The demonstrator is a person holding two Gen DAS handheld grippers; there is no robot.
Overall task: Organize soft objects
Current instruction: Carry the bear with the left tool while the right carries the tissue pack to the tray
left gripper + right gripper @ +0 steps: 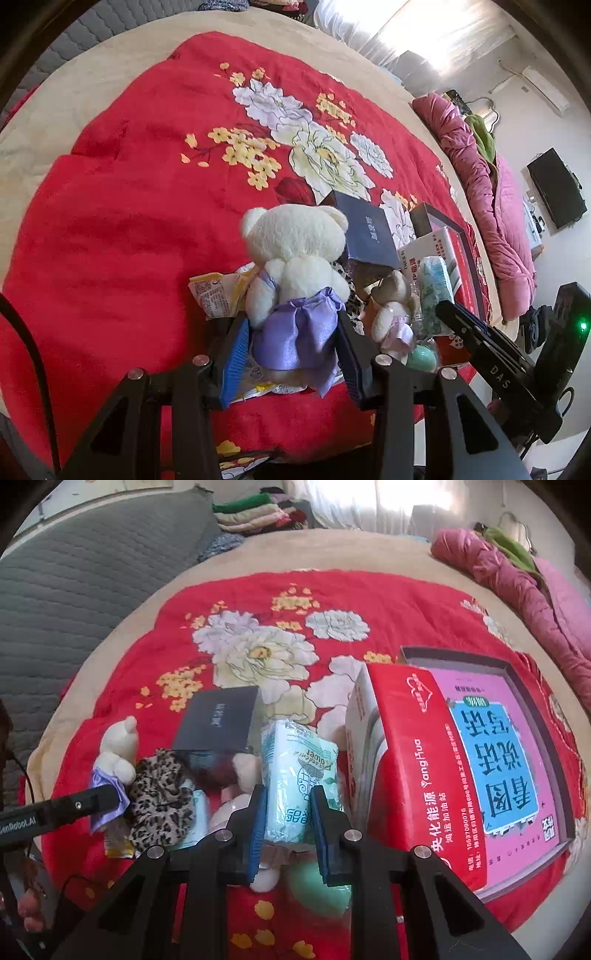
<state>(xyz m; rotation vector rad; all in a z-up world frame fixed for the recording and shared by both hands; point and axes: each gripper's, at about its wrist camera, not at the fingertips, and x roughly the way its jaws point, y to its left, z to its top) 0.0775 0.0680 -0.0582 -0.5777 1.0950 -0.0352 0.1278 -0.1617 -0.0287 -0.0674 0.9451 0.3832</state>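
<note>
Sorting barely begun: my left claw (pixel 291 350) clamps the white bear (pixel 295 266), my right claw (pixel 288 827) clamps the tissue pack (pixel 295 771) (small bear (pixel 393 314), leopard scrunchie (pixel 160 797) still heaped).

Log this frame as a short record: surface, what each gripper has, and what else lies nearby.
surface: red flowered blanket on a bed
left gripper: shut on the white teddy bear, fingers at its purple dress
right gripper: shut on the tissue pack
nearby soft things: small teddy bear, leopard-print scrunchie
nearby hard things: dark box, red carton, picture book
other: green egg-shaped thing, yellow wrapper beside the white bear
</note>
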